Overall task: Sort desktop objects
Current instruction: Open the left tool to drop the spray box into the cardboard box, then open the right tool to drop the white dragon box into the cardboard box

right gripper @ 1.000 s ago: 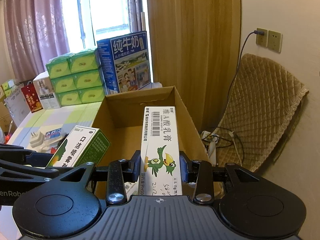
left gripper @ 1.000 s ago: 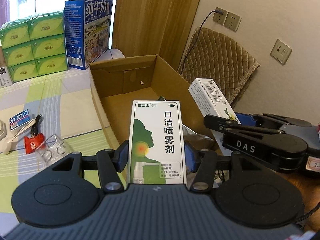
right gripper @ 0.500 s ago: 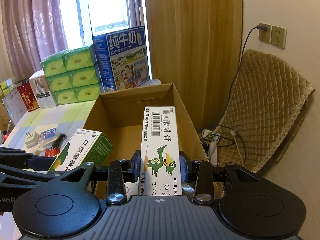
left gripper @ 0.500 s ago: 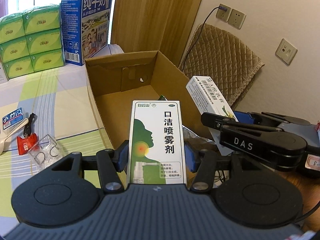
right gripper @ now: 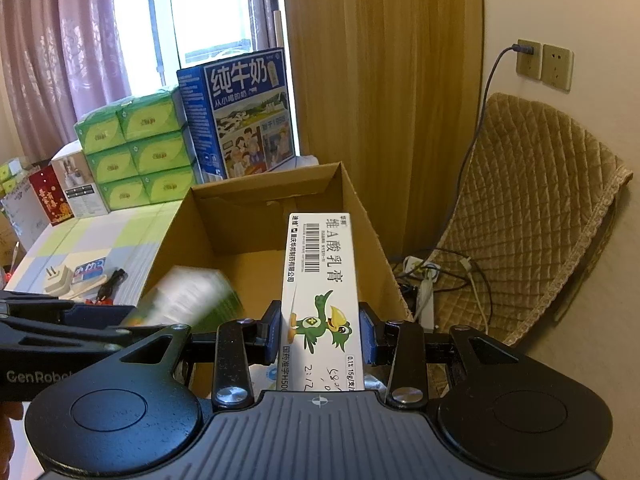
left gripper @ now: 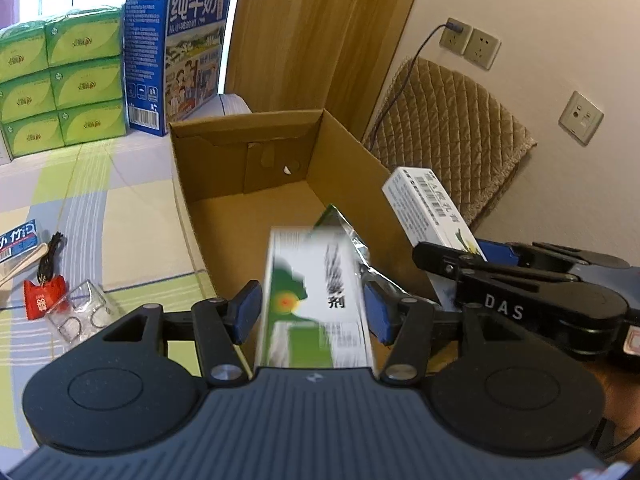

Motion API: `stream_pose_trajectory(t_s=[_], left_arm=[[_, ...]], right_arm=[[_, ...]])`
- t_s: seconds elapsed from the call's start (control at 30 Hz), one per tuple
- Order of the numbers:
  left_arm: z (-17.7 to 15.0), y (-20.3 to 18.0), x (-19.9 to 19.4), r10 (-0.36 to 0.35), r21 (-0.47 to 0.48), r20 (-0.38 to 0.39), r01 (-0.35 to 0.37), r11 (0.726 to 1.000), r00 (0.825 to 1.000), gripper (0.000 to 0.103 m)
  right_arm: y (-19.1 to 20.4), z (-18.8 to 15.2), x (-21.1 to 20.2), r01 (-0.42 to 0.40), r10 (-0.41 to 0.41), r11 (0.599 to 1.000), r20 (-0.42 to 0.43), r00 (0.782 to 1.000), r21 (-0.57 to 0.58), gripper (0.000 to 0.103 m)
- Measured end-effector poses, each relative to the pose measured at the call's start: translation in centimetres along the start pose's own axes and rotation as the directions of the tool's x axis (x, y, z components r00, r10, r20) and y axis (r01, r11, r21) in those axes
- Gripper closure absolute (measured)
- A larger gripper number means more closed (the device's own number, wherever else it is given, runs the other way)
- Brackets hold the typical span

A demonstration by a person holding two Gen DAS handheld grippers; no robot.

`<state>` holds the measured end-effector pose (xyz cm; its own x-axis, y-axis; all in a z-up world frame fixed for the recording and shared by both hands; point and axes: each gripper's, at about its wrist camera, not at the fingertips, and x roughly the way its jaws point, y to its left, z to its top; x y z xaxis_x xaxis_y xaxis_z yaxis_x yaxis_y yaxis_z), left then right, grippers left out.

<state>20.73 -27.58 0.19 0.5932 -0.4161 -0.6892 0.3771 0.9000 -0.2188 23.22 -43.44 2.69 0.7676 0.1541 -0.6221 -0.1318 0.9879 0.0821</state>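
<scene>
Blurred spray box (left gripper: 316, 300) between spread left gripper (left gripper: 313, 312), right gripper (right gripper: 320, 336) pinching cream box (right gripper: 320, 280)

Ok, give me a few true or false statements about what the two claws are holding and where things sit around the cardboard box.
1. The right claw is shut on the white bird box. True.
2. The left claw clamps the green-and-white box tightly. False: its pads stand apart from the box, which is motion-blurred above the cardboard box.
3. The cardboard box is closed on top. False: it is open.
4. A blue milk carton stands behind the cardboard box, beside stacked green tissue packs. True.
5. The clear glass sits inside the cardboard box. False: it is on the tablecloth, outside the box.
</scene>
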Motion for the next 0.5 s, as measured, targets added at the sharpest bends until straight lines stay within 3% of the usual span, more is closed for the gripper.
stream_pose_trajectory(t_s=[0.37,0.43,0.5], left_arm=[[-1.2,2.9,-3.4,0.033,-0.068,0.049,-0.03,0.997,0.998,0.05],[-1.8,3.5,-4.1,0.041,-0.084,0.052,-0.037,0.996,0.998,0.045],[-2.3,4.0,-4.6,0.054,-0.093,0.051,-0.049,0.994,0.997,0.044]], right_arm=[[0.9,0.0,0.9,-0.055,0.055,0.998,-0.003,0.998,0.019,0.067],[1.2,0.1,1.1,-0.081,0.081,0.997,0.005,0.997,0.019,0.067],[1.4,0.2,0.8,-0.084,0.083,0.996,0.023,0.996,0.024,0.062]])
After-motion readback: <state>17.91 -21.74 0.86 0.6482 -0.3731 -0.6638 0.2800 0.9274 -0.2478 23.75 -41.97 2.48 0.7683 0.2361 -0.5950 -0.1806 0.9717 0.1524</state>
